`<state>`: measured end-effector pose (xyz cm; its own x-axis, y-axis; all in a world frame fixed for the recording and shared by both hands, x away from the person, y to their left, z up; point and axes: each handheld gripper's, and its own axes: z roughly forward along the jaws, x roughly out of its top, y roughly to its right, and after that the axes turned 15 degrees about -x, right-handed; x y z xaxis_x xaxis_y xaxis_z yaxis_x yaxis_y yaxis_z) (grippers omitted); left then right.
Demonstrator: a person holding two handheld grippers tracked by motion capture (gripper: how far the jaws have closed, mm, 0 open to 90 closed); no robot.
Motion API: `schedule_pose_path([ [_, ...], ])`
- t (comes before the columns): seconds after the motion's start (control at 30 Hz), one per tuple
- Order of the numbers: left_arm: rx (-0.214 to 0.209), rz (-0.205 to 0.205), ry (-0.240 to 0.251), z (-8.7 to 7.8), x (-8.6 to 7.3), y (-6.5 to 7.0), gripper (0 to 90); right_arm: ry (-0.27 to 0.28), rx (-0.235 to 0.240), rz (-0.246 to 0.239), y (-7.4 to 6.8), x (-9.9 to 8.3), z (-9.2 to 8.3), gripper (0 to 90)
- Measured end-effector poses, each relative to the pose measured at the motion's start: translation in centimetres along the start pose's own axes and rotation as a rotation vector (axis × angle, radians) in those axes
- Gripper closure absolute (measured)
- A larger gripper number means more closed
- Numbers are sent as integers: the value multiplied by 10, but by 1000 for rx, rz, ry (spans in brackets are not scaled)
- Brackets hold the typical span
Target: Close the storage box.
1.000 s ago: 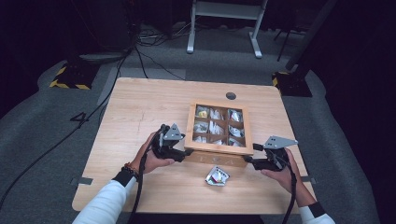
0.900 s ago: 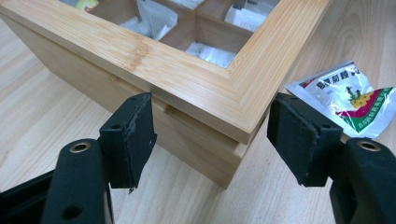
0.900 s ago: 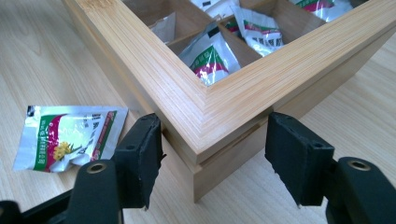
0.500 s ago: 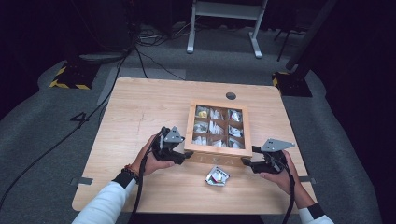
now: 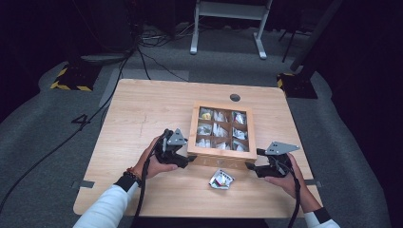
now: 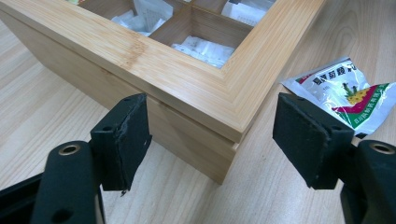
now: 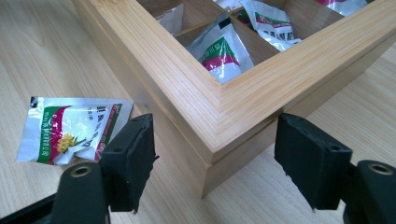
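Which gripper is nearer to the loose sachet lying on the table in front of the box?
Right, narrowly. The right gripper sits just right of the sachet at the box's near-right corner; the left gripper is farther, at the near-left corner.

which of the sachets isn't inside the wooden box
The silver sachet with the red and green label: it lies loose on the table just in front of the wooden box, between both grippers. All the others sit in the box's compartments.

A large dark numeral "4" [image 5: 81,121] is marked on the grey carpet left of the table. The loose foil sachet [image 6: 348,91] lying on the table beside the wooden box [image 6: 187,84] carries Chinese characters in a green band above a yellow flower picture; they are too small to read. Sachets inside the box bear similar unreadable print.
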<state>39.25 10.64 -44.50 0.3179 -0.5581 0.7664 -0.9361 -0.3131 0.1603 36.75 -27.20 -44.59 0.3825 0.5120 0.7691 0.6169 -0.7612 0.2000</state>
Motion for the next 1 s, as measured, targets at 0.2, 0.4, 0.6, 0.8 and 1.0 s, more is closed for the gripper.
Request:
schedule_pose_path([
  [0.2,28,-1,-10,-7,-2,1,231,8,-3,-9,1,1,-4,282],
  [0.4,57,-5,-5,-17,-10,1,204,10,-23,-23,3,0,-9,278],
  [0.6,67,-9,2,-28,-23,1,186,4,-53,-48,6,-5,-12,276],
  [0.8,94,-15,-6,-37,-34,0,176,-1,-79,-57,11,-11,-16,277],
  [1.0,109,-24,-43,-43,-49,-1,177,-4,-102,-54,16,-18,-20,279],
])
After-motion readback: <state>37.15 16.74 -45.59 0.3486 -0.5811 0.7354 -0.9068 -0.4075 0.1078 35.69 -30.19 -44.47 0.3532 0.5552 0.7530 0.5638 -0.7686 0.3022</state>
